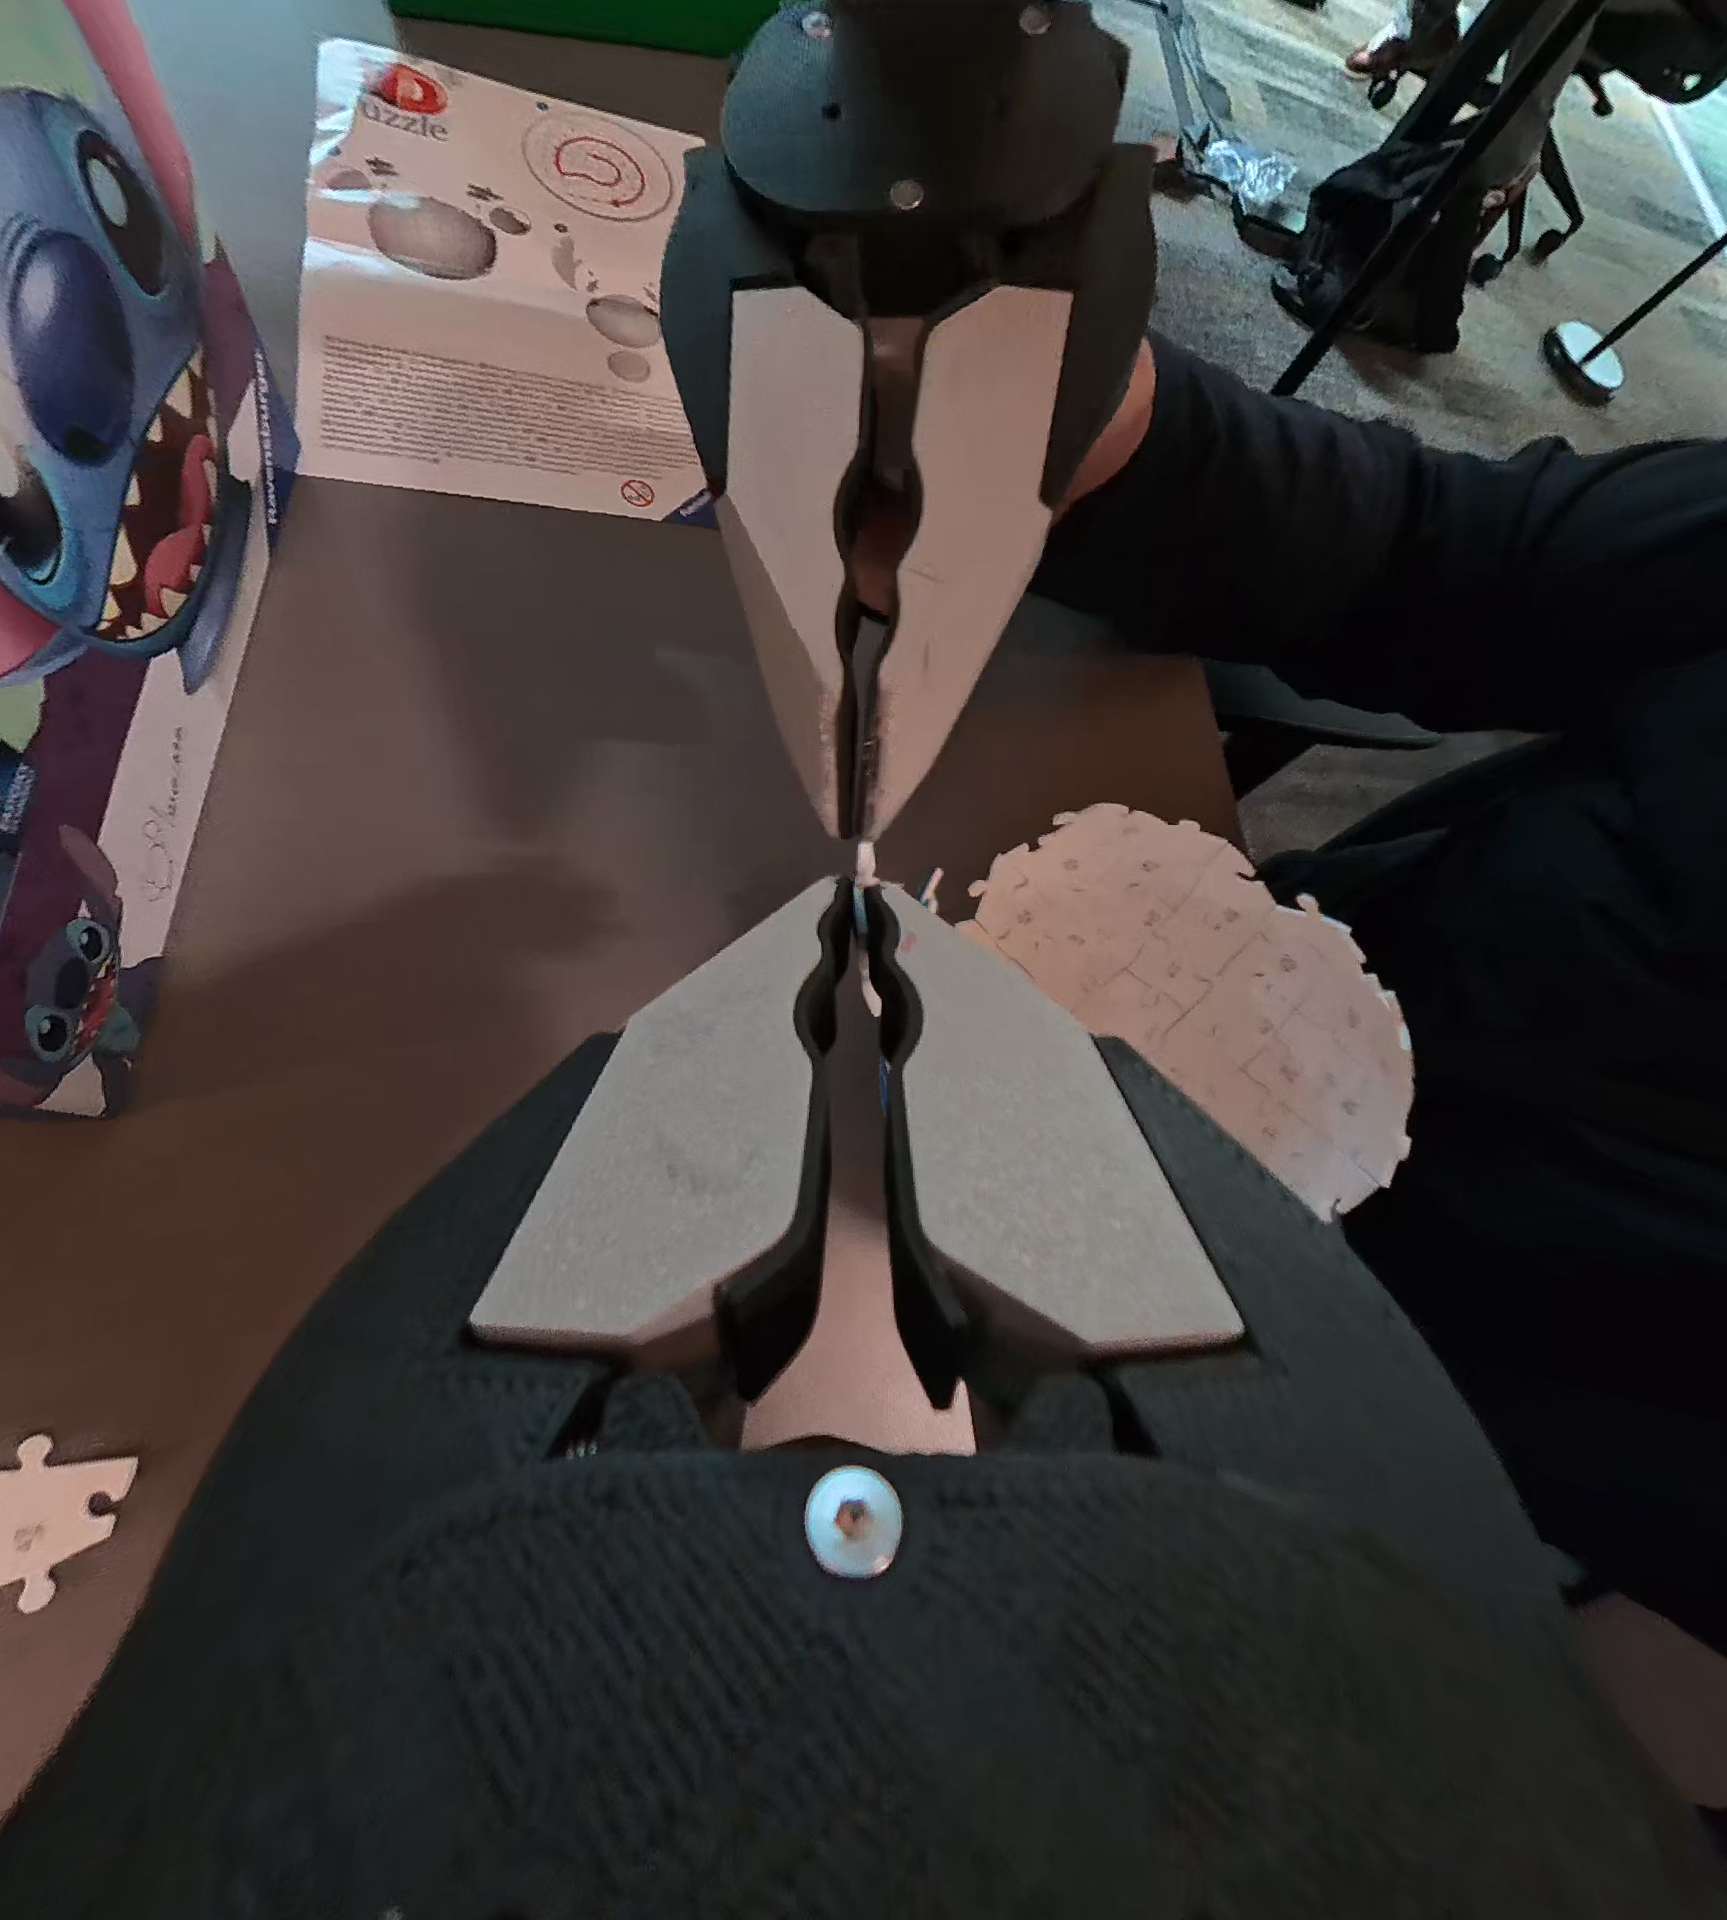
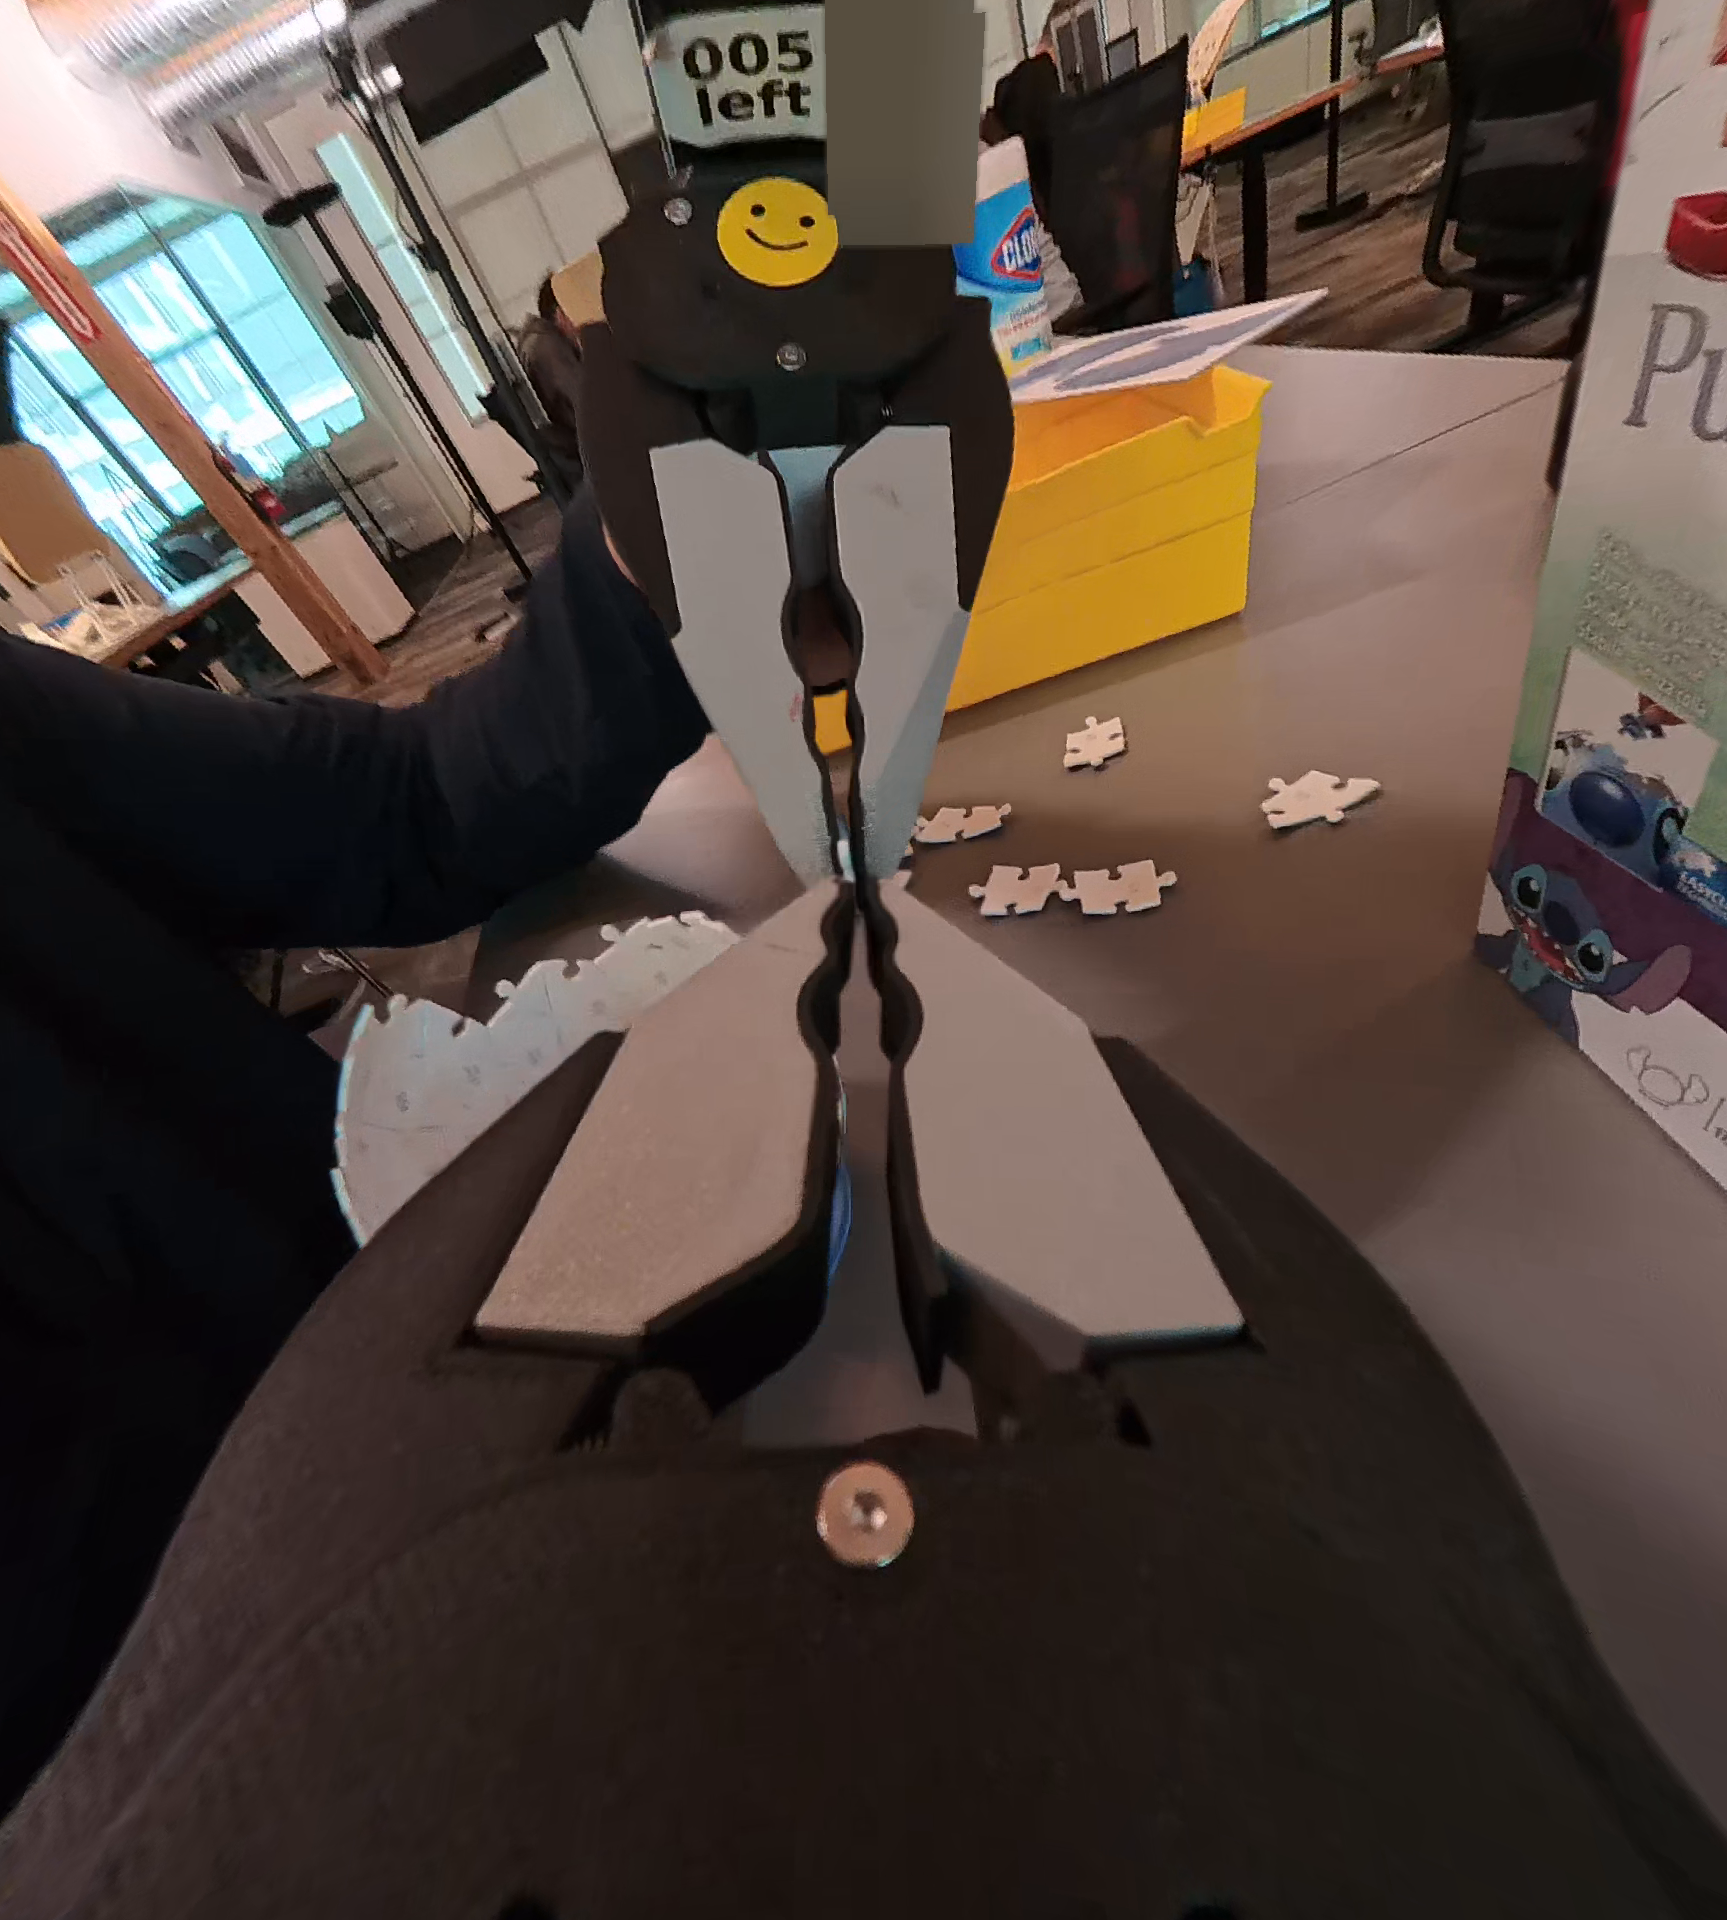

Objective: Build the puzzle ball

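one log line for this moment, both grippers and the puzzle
left gripper: shut on puzzle piece | right gripper: shut on same piece, tips meeting | half-built ball: beside | loose pieces: on table

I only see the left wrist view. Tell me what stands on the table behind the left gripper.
Observer: A yellow plastic bin stands there on the grey table.
Operator: Report any loose pieces near it.
Observer: Several single white puzzle pieces and one joined pair lie in front of it.
Operator: Check the right gripper's grip.
Observer: The right gripper is shut on a thin piece with a blue edge.
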Motion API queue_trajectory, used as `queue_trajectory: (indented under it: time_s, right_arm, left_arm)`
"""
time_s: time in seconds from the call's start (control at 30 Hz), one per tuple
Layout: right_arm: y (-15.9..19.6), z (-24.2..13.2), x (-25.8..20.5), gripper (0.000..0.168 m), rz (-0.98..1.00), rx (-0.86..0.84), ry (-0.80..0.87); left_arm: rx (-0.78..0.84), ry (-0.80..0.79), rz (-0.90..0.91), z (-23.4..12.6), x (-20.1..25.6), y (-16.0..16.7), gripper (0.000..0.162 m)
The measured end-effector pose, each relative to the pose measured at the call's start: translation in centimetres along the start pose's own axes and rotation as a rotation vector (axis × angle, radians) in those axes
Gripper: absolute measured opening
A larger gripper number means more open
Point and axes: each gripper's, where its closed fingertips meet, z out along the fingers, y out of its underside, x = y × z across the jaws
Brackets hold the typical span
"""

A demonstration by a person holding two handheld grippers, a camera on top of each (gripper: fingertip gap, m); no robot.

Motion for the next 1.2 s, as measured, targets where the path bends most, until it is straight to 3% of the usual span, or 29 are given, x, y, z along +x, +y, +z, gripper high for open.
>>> queue_trajectory:
  time_s: [0.3, 0.5, 0.83, 0.9, 1.0, 1.2]
  right_arm:
    - [0.5, -0.2, 0.7, 0.0, -0.047, -0.032, 0.123]
    - [0.0, -0.8, -0.1, 0.0, 0.016, 0.056, 0.131]
    - [-0.3, -0.8, -1.1, 0.0, 0.052, 0.012, 0.097]
    - [0.0, -0.3, -1.5, 0.013, 0.051, -0.014, 0.088]
    - [0.1, 0.2, -1.8, 0.0, 0.05, -0.034, 0.08]
    - [-0.1, 0.3, -2.1, 0.0, 0.032, -0.038, 0.102]
  left_arm:
    - [-0.03, -0.002, 0.02, 0.9, 0.3, 0.3, 0.0]
    - [-0.019, 0.009, 0.005, 1.1, 0.3, 0.1, 0.0]
    - [-0.039, 0.029, 0.049, 0.8, 1.4, 0.2, 0.0]
    - [-0.035, 0.028, 0.056, 0.6, 1.6, 0.1, 0.0]
    - [-0.044, 0.018, 0.068, 0.6, 1.7, 0.2, 0.0]
    - [-0.046, 0.025, 0.081, 0.4, 2.1, 0.1, 0.0]
